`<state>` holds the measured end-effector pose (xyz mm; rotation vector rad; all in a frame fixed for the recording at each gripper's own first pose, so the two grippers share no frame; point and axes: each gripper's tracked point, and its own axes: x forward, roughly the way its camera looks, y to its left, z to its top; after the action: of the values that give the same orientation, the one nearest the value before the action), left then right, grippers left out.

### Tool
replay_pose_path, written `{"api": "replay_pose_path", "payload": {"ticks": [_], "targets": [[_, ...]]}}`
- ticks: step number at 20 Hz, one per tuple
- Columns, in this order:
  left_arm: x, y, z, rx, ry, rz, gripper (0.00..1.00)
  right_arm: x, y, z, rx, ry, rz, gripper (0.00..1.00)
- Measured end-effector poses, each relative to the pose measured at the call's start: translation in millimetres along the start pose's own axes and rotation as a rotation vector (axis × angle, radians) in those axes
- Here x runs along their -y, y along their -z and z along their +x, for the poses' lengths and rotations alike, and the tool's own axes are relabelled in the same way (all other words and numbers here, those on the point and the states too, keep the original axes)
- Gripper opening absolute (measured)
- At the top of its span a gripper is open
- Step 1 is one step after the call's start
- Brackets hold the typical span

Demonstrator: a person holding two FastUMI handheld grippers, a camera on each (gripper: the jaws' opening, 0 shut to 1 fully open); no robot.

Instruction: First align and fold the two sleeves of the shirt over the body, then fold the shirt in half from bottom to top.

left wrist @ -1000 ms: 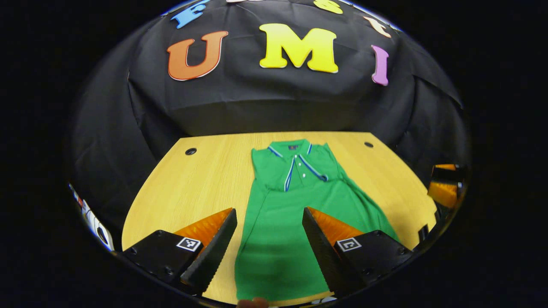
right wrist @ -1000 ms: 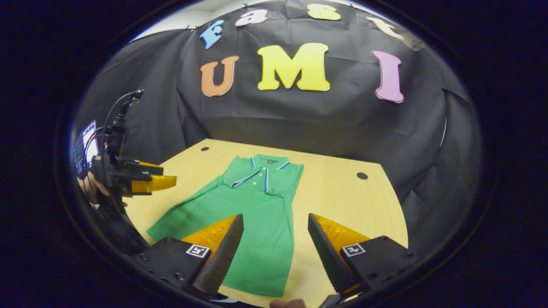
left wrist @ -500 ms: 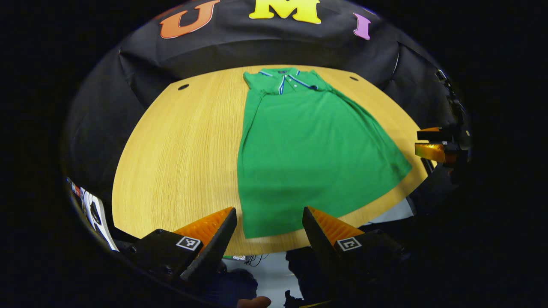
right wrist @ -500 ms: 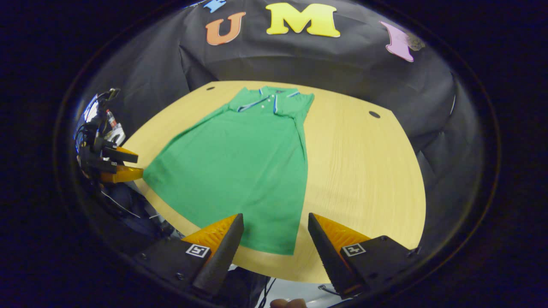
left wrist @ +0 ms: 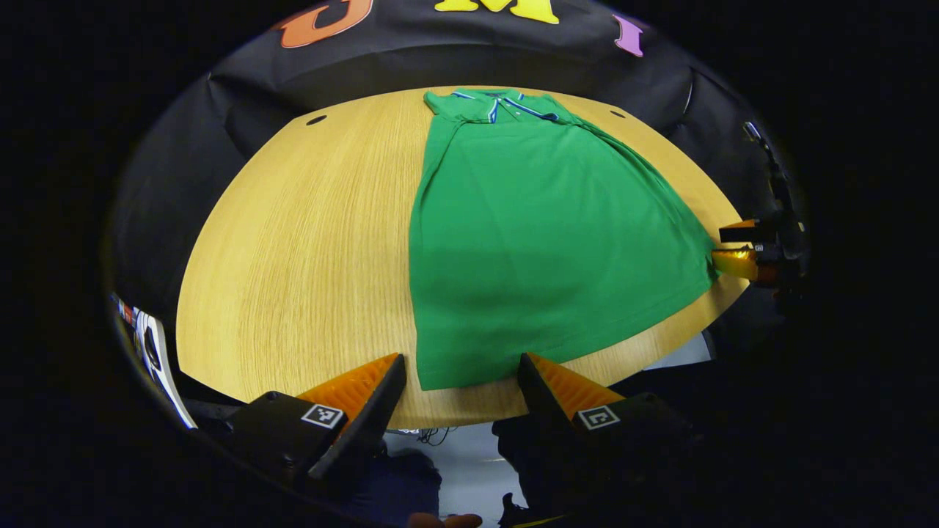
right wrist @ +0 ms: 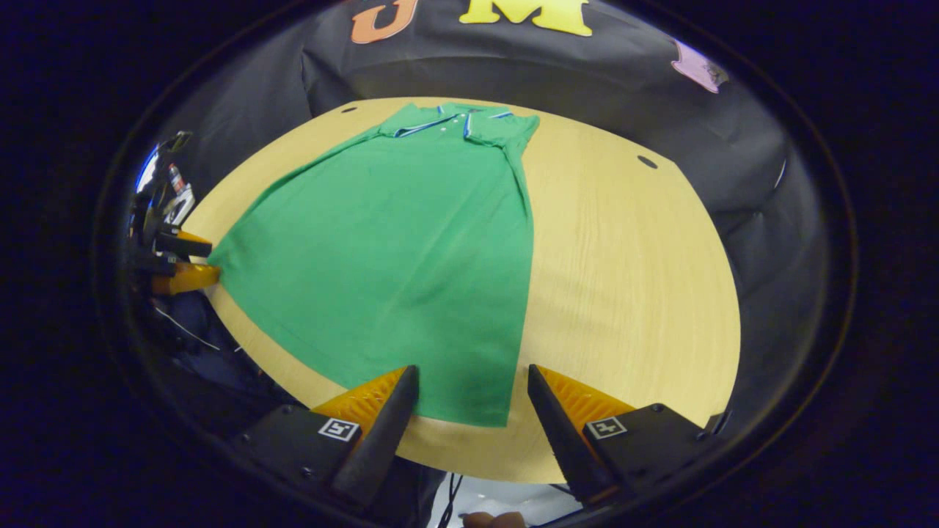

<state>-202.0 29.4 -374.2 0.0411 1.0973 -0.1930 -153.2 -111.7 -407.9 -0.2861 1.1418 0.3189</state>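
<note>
Both tongs stand apart and hold nothing. The left tongs straddle the hem corner of the green polo shirt on that side, and the right tongs straddle the other hem corner. Each pair looks poised just above the fabric at the near edge of the wooden table; whether any finger touches the cloth I cannot tell.

The polo shirt lies flat and lengthwise on the table, collar at the far end and hem toward the near edge. Its outline is a long, narrow panel with no sleeve sticking out to either side of the body, so the 2 sleeves seem already folded in, though the folds themselves are hard to make out near the collar.

By that reading, step 1 is done and step 2 has not begun: the hem lies flat at the near end, well apart from the collar. What remains is to pinch both hem corners and carry them up to the collar.
</note>
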Motion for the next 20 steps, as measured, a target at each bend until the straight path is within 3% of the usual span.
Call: {"api": "replay_pose_path", "payload": {"ticks": [6, 8, 9, 10, 11, 12, 13, 15, 20], "targets": [[4, 2, 3, -0.017, -0.019, -0.025, 0.99, -5, 3, 2, -0.018, -0.049, 0.05, 0.92], [14, 1, 5, -0.016, -0.001, 0.013, 0.87, -9, 2, 2, -0.01, -0.07, 0.026, 0.82], [18, -3, 9, -0.013, 0.006, 0.035, 0.7, -12, 2, 2, -0.01, -0.076, 0.023, 0.59], [23, -2, 9, -0.011, 0.011, 0.051, 0.65, -15, 1, 1, -0.007, -0.082, 0.024, 0.36], [27, -2, 10, -0.008, 0.014, 0.06, 0.35, -16, 1, 1, -0.008, -0.08, 0.03, 0.28], [27, -2, 10, -0.002, 0.019, 0.061, 0.27, -16, 0, 1, -0.013, -0.079, 0.041, 0.05], [28, -2, 8, 0.006, 0.031, 0.049, 0.17, -16, 0, 2, -0.018, -0.087, 0.051, 0.05], [27, -4, 9, 0.013, 0.063, 0.014, 0.05, -16, -2, 1, -0.027, -0.102, 0.091, 0.01], [27, -22, -8, 0.042, 0.115, -0.002, 0.04, -18, -20, -13, 0.007, -0.156, 0.156, 0.03]]}}
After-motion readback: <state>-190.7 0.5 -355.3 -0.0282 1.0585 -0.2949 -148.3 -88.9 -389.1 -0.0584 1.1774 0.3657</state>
